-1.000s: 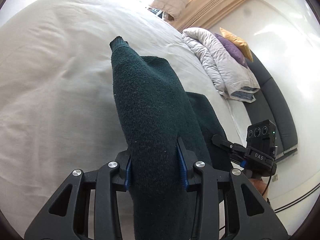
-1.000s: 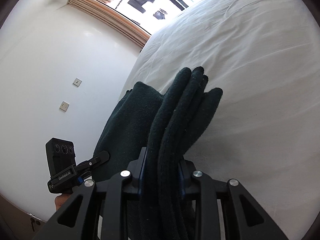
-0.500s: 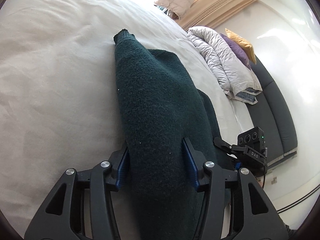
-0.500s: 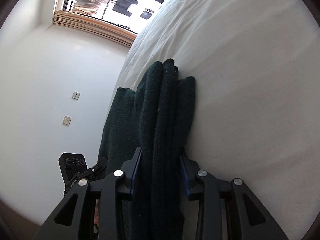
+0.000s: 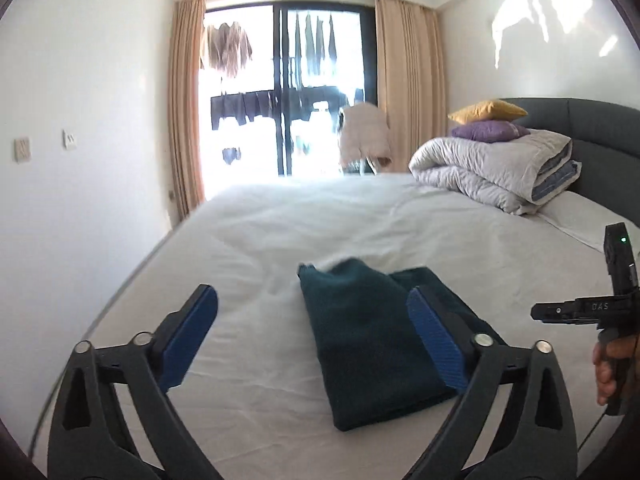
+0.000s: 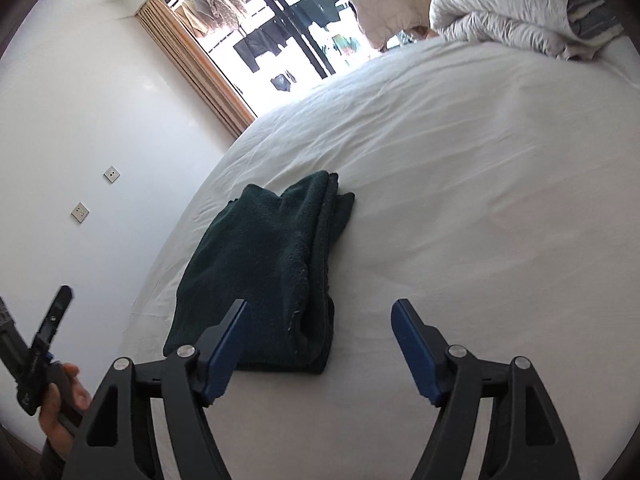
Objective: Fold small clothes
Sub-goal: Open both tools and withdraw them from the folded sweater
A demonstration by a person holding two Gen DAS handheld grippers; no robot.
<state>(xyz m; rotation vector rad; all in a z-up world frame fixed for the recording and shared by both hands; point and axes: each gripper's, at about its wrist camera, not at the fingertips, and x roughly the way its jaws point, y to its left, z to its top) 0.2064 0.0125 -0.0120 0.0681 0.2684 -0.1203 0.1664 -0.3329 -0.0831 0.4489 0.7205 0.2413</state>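
Your left gripper [image 5: 312, 328] has its jaws opening and spread wide, pads clear of the cloth and holding nothing. The folded dark green garment [image 5: 372, 344] lies flat on the white bed [image 5: 360, 216], seen between the fingers and toward the right one, whose blue pad [image 5: 436, 344] overlaps its edge in view. Your right gripper [image 6: 320, 344] is also opening, its jaws apart and empty; in that view the garment [image 6: 264, 276] sits at about 11 o'clock from the gap, its near edge behind the left pad [image 6: 226, 348]. The stacked folds show along its right side. A rolled duvet [image 5: 496, 168] with two cushions lies at 2 o'clock, well apart from the garment. Your other hand [image 6: 60, 408] shows at 8 o'clock in the right view.
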